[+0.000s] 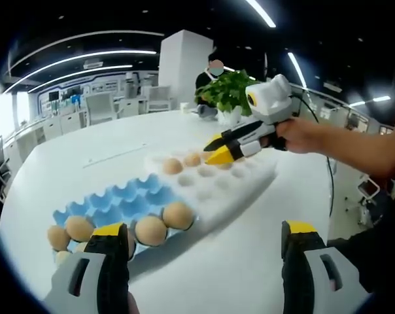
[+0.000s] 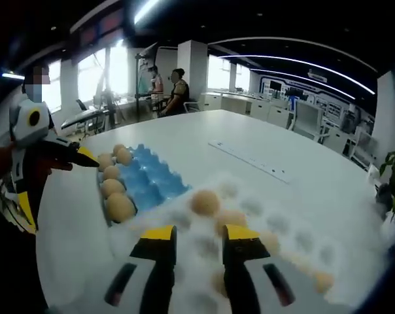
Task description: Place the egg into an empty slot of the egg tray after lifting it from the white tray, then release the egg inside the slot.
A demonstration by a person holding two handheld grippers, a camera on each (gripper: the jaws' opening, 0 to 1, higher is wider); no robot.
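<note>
A: Where were the eggs?

B: Several sat in the blue egg tray, along its near edge in the left gripper view. A few more lay in the white tray, which was touching the blue one on the white desk. One of those eggs sat just ahead of the right gripper in the right gripper view, with another beside it.

A: Right gripper state?

B: Fingers were slightly apart, yellow tips hovering over the white tray, nothing between them. From the left gripper view it came in from the right, held in a hand, tips low over the far end of the white tray.

A: Left one?

B: The left gripper had its fingers spread wide, empty, near the front of the blue tray. In the right gripper view it hung at the left, beyond the blue tray's far end.

A: Anything else?

B: A potted plant stood on the desk past the trays. Two people stood in the background by the windows.
</note>
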